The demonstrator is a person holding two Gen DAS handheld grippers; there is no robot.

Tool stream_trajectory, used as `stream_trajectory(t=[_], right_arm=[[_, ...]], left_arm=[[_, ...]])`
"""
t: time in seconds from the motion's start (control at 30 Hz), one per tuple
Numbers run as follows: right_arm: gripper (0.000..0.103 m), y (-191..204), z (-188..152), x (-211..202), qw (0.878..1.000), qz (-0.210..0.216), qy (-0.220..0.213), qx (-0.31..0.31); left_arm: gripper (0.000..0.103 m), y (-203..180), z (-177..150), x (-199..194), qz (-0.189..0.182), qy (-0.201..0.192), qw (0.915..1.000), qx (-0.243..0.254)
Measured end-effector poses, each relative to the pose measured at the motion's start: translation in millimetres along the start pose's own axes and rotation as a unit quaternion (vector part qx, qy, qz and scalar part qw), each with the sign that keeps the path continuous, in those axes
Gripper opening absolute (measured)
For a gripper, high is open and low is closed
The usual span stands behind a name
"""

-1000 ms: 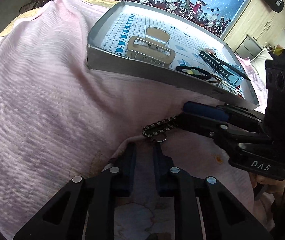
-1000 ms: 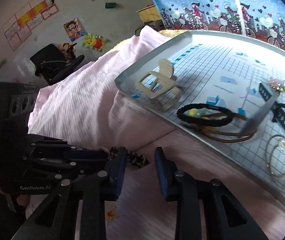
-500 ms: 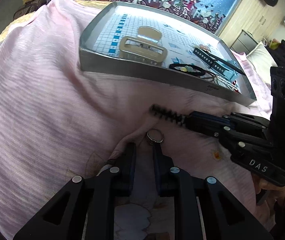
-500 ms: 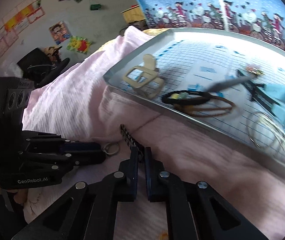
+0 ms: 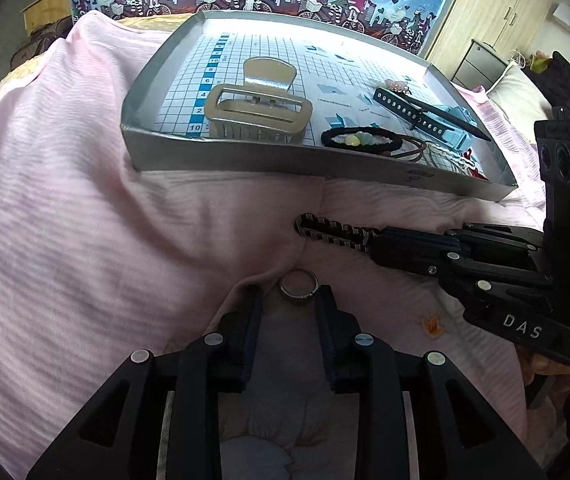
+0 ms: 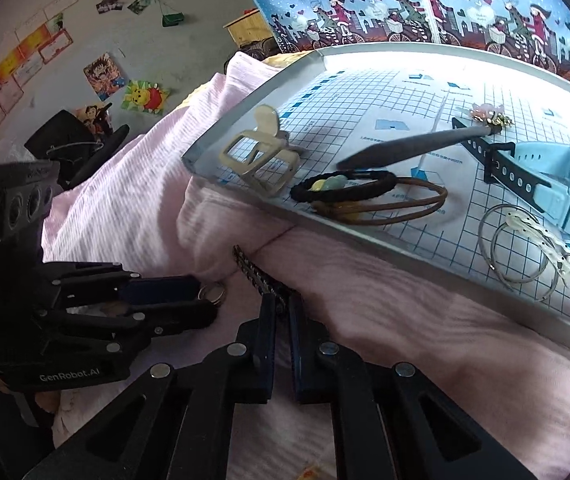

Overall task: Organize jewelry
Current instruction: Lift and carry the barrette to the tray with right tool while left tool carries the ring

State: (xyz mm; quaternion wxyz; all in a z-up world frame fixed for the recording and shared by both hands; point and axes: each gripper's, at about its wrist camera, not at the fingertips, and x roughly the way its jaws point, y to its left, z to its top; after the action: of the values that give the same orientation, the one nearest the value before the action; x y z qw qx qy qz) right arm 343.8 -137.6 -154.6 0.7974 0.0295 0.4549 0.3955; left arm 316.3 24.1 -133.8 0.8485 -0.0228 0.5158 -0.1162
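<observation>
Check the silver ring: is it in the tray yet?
Out. The silver ring lies on the pink bedding, between the open left gripper tips, short of the tray.

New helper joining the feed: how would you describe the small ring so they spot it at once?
Start at the silver tray on the pink bedding, then come down toward the camera. The ring lies on the fabric between the left claw's open fingertips. It is a plain round metal band, unlike the long black-and-white braided strap gripped by the right claw.
</observation>
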Motion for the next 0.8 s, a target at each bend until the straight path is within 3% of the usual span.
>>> stream_trajectory(t=[0.23, 0.37, 0.67, 0.8], right_arm=[[0.008, -8.1, 1.8, -3.4, 1.0, 0.002, -0.008, 0.017], [0.022, -3.3, 3.5, -3.9, 1.0, 0.0, -0.011, 0.006], [0.025, 9.1, 13.7, 12.0, 0.998, -0.04, -0.001, -0.042], [0.034, 12.2, 14.2, 15.1, 0.998, -0.035, 0.002, -0.054]], left_arm=[[0.024, 5.4, 6.8, 6.9, -0.019, 0.002, 0.9998, -0.01], [0.021, 9.3, 7.9, 6.2, -0.027, 0.001, 0.9994, -0.02], [0.017, 21.6, 5.4, -2.6, -0.008, -0.009, 0.9962, -0.086], [0.017, 21.5, 6.1, -1.8, -0.008, -0.007, 0.996, -0.089]])
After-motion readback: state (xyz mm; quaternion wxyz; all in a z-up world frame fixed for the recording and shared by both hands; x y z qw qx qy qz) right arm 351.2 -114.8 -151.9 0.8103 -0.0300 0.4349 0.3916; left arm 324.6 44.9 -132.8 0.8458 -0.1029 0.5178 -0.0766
